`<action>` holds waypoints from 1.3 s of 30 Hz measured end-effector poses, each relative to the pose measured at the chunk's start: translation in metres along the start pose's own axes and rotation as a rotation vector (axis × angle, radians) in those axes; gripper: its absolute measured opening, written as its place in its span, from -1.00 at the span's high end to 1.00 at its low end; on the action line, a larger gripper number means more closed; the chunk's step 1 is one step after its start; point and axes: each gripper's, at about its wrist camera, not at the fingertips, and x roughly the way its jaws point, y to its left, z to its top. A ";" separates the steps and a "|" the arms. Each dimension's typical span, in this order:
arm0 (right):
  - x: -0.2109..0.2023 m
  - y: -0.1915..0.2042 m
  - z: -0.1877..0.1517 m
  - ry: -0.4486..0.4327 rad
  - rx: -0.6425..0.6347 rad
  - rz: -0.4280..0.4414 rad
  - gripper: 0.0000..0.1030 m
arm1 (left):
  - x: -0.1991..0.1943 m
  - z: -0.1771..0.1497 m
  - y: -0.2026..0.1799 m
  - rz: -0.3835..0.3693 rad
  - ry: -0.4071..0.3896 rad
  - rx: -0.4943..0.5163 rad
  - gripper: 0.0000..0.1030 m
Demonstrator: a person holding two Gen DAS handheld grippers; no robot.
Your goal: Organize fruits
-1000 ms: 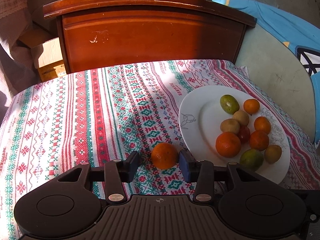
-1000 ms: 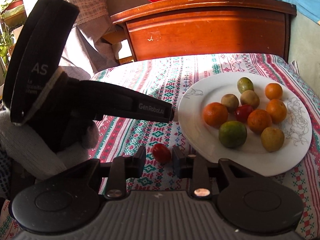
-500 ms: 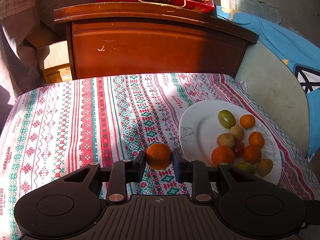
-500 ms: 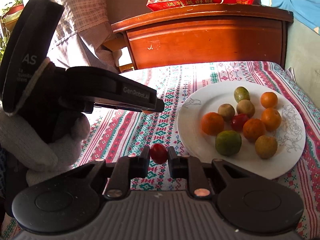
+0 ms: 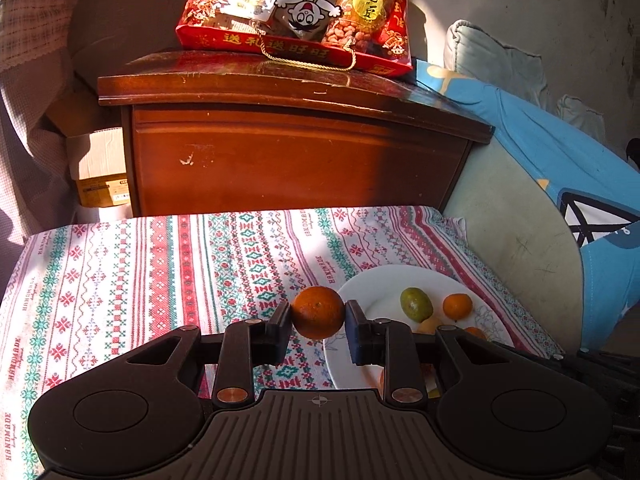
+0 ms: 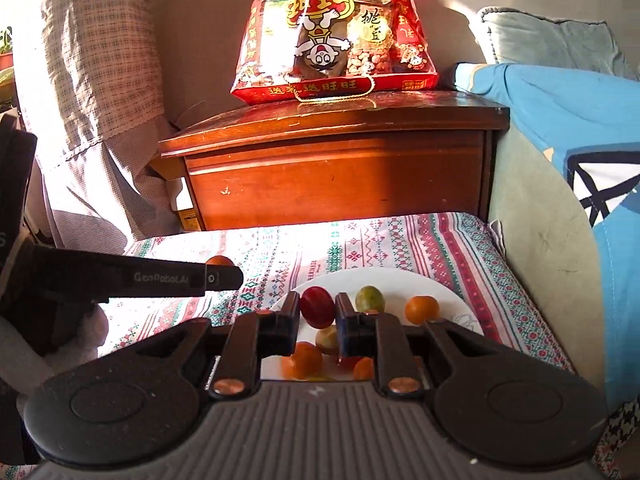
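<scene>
In the left wrist view my left gripper point(image 5: 317, 320) is shut on an orange mandarin point(image 5: 318, 316) and holds it above the patterned cloth, just left of the white plate point(image 5: 372, 284). The right wrist view shows my right gripper point(image 6: 317, 312) shut on a small red fruit point(image 6: 317, 306), lifted over the near rim of the plate point(image 6: 440, 285). On the plate lie several fruits, among them a green one point(image 6: 370, 299) and an orange one point(image 6: 421, 309). The left gripper's finger point(image 6: 168, 278) reaches in from the left of the right wrist view, with the mandarin point(image 6: 219, 261) peeking behind its tip.
A dark wooden cabinet point(image 5: 296, 152) stands right behind the table, with a red snack gift bag point(image 5: 304, 12) on top. A blue cushion point(image 5: 560, 152) and a pale padded edge point(image 5: 516, 236) border the right. A gloved hand point(image 6: 48, 344) is at the left.
Both grippers closed on their fruit and lifted it off the cloth. The right gripper also moved over the plate's near rim.
</scene>
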 end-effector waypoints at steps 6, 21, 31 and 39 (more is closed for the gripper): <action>0.017 -0.032 0.001 0.026 0.089 -0.057 0.64 | 0.011 0.001 -0.012 -0.019 0.015 0.017 0.50; 0.048 -0.048 -0.002 0.110 0.170 -0.093 0.55 | 0.039 -0.008 -0.031 0.001 0.107 0.045 0.49; 0.031 -0.043 0.012 0.137 0.178 -0.191 -0.48 | 0.028 -0.003 -0.039 0.041 0.103 0.061 0.03; -0.003 -0.033 0.021 0.120 0.158 -0.268 -0.84 | 0.003 0.004 -0.036 0.082 0.108 0.042 -0.49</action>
